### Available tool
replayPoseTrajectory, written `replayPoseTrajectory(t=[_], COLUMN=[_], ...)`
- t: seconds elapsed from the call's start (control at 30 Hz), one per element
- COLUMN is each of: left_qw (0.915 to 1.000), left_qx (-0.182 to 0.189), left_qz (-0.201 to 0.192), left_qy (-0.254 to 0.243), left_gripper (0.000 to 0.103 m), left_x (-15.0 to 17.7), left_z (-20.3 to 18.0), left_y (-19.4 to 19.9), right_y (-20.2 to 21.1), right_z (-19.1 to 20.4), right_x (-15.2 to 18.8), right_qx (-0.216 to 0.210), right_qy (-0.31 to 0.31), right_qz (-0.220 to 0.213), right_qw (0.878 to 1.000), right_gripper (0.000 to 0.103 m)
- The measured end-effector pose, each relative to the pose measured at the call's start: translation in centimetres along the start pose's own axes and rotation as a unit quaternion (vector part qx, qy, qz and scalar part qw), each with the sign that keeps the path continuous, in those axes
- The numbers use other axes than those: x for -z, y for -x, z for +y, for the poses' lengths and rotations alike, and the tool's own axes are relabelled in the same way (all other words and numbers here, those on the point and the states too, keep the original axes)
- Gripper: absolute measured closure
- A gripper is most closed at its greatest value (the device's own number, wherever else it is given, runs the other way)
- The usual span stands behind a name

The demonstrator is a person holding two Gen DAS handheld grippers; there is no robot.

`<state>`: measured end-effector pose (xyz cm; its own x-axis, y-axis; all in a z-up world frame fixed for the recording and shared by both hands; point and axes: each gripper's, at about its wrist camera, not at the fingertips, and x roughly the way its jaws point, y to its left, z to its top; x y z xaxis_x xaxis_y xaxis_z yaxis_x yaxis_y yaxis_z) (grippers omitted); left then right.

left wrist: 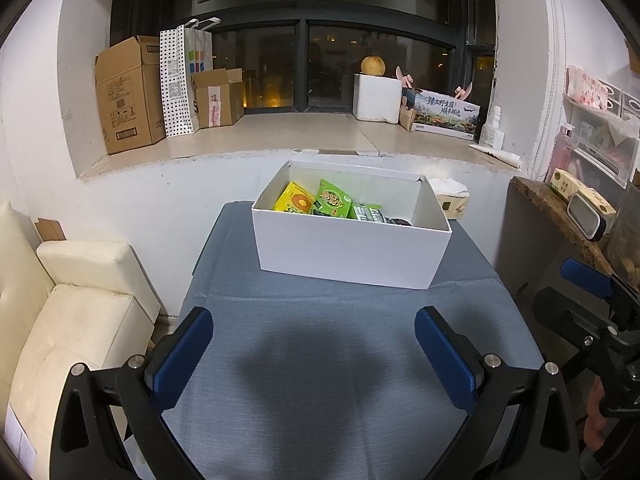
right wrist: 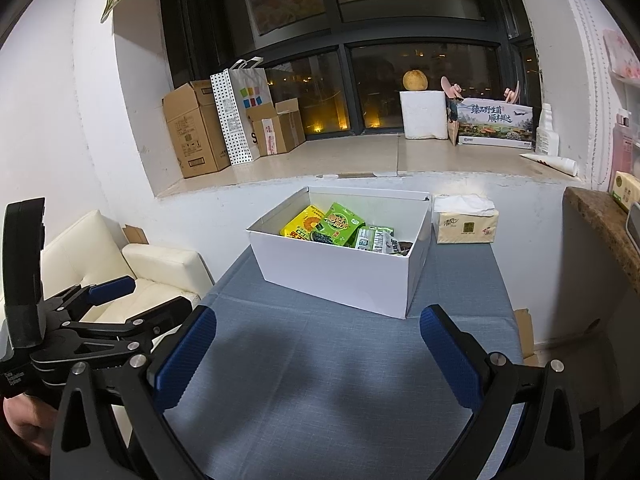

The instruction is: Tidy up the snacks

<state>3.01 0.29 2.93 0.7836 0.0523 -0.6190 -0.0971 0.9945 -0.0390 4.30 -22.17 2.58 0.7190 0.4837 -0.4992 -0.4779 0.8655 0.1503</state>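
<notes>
White box (left wrist: 352,252), open-topped: stands at the far middle of the blue-clothed tabletop (left wrist: 320,360). Contents: yellow snack packet (left wrist: 294,199), green snack packet (left wrist: 332,200), smaller green-and-white packet (left wrist: 366,213), and dark items at the right end, too shadowed to identify. Tissue pack (right wrist: 466,222): just beside the box, right. Left gripper (left wrist: 314,356): wide open, holding nothing, above bare cloth near the box. Right gripper (right wrist: 318,354): likewise wide open, nothing held. Cream sofa (left wrist: 80,312): left of the tabletop.

I see a dark window (left wrist: 304,60) above a pale sill (left wrist: 280,136), white walls (left wrist: 36,120), and a cream sofa (left wrist: 76,304) beside the worktop's left edge.
</notes>
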Motion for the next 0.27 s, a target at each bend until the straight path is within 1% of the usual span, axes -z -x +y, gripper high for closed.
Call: replayPoseTrajectory(t=[0.27], left_qw=[1.0000], left_qx=[0.004], left_qz=[-0.002], left_qy=[0.000], left_gripper=[0.000], left_x=[-0.01], left_z=[-0.14], left_y=[0.05], right_y=[0.05], right_z=[0.04], right_x=[0.02], right_qx=[0.000], right_qy=[0.000], right_qz=[0.001], right_qw=[1.000], right_gripper=[0.000])
